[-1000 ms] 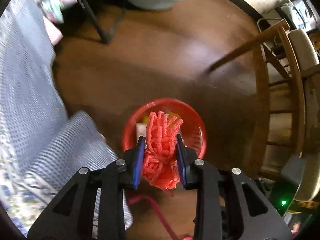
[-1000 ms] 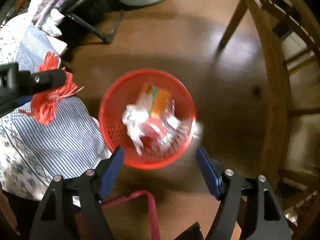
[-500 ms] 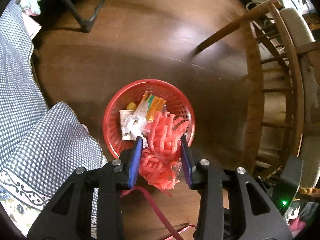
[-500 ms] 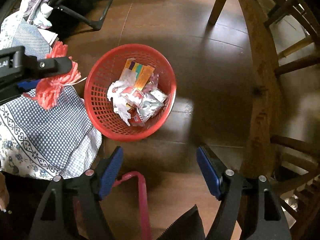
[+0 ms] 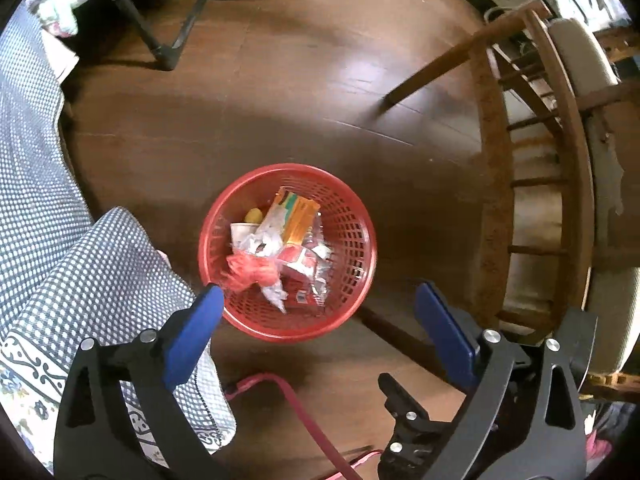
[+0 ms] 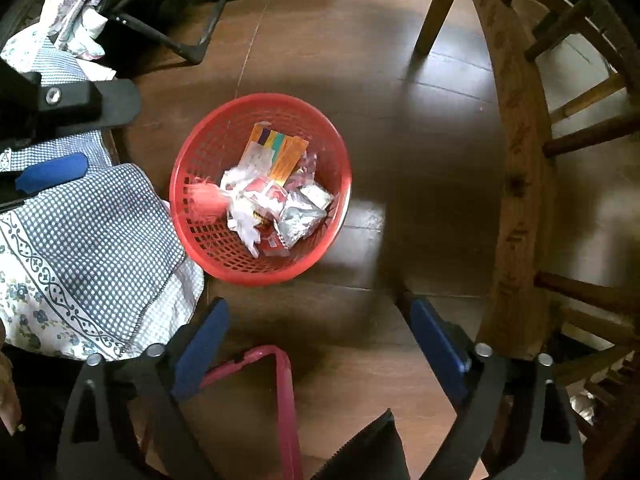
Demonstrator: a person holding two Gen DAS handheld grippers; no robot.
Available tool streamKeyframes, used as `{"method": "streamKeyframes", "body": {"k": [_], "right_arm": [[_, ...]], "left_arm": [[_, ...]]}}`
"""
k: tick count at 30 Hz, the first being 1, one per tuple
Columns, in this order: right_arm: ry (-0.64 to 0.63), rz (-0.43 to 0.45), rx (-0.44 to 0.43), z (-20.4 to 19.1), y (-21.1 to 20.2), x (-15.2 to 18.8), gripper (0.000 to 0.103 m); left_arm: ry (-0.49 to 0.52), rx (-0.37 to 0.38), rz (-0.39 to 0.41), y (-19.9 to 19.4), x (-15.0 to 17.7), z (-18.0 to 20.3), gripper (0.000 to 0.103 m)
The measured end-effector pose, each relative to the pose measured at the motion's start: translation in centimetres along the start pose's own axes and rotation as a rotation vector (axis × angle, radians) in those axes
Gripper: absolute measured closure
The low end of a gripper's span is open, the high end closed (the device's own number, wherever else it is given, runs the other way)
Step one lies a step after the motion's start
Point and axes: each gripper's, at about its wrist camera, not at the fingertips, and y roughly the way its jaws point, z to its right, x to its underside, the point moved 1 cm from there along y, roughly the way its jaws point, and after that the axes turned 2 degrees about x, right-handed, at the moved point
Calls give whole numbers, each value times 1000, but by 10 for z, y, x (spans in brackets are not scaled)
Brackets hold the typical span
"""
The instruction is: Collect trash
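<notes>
- The left tongs (image 5: 316,312) point down at the floor (image 5: 280,112), their blue jaws opening wide with nothing between them.
- A red basket (image 5: 352,208) holds wrappers, an orange packet (image 5: 298,216) and a blurred red frilly bundle (image 5: 250,270).
- Checked cloth (image 5: 100,276) lies beside the basket; a wooden chair (image 5: 496,184) stands to the right.

Both grippers same build: left gripper (image 5: 316,312) and right gripper (image 6: 316,320) have black triangular frames with cut-outs and silver screws at the joints. Fingers (image 5: 192,336) carry blue pads. Left gripper also seen side-on from right camera.
</notes>
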Motion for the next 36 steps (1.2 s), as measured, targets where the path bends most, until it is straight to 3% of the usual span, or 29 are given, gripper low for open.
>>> {"method": "streamKeyframes", "body": {"k": [5,9,14,19,27,36], "right_arm": [[4,15,-2,3,-7,1,10],[4,14,0,5,-10,3,10],[0,22,-7,6,-18,11,10],[-26,80,-24,2,-43,24,11],[-69,224,-32,-5,-104,51,10],[-105,261,-29,-9,-132,66,10]], "left_arm": [[42,6,5,-4,8,16,9],[86,-15,55,-22,15,28,9],[114,-157,259,-82,38,46,9],[150,-245,431,-139,92,73,7],[87,-279,498,-171,157,76,7],[36,-302,546,-194,187,69,7]]}}
